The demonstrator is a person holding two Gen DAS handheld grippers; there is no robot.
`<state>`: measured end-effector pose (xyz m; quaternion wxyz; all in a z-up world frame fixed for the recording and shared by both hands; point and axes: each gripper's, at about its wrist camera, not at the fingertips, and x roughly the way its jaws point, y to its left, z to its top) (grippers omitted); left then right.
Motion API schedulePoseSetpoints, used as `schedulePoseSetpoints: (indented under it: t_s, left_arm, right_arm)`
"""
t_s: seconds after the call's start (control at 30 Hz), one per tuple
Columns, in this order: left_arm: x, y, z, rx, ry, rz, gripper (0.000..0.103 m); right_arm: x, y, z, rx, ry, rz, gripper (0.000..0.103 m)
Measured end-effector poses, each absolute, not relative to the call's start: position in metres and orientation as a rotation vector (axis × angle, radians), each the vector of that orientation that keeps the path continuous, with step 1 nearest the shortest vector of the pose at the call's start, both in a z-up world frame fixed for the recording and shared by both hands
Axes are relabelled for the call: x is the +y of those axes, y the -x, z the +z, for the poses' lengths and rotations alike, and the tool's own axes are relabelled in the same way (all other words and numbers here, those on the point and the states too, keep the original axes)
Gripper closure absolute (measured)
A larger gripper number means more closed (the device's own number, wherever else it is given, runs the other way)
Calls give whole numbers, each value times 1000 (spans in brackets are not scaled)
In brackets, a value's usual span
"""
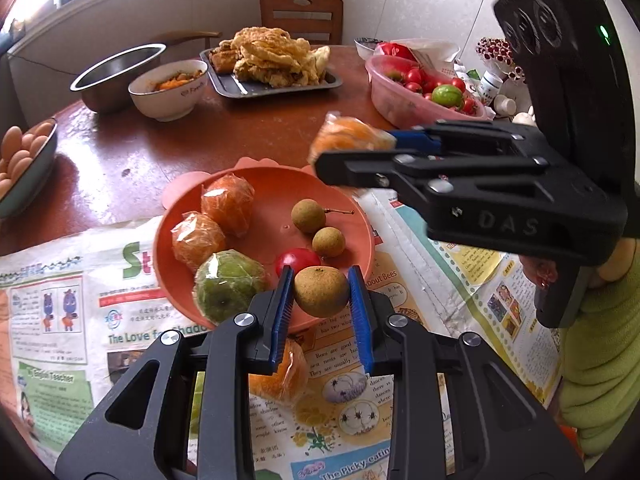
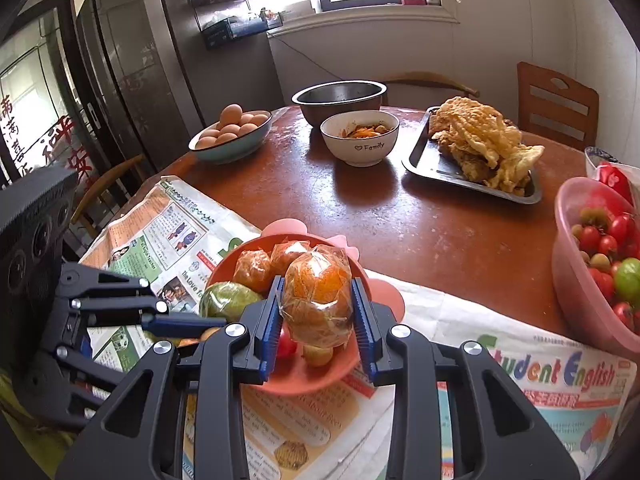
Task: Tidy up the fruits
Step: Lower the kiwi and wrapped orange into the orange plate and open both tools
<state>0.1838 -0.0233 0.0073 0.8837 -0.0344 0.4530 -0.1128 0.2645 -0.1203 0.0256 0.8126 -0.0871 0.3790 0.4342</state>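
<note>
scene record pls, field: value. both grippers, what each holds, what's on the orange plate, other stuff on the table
left gripper: shut on brown longan, above the near rim of the orange plate
right gripper: shut on wrapped orange, above the plate
on plate: two wrapped oranges, wrapped green fruit, two longans, red tomato
under plate: newspaper
off plate: another wrapped orange on the newspaper
table: egg bowl, steel bowl, white bowl, tray of fried food, pink tub of tomatoes

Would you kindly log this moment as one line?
left gripper: shut on longan | right gripper: shut on wrapped orange | both over orange plate
</note>
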Motion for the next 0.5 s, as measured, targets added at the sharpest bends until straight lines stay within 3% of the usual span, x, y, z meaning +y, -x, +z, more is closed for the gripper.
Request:
schedulePoseSetpoints:
  t_s: [0.5]
  left_arm:
    - [-27, -195, -9, 968, 73, -257, 83]
  right_arm:
    - [-97, -286, 13, 857, 215, 959, 72]
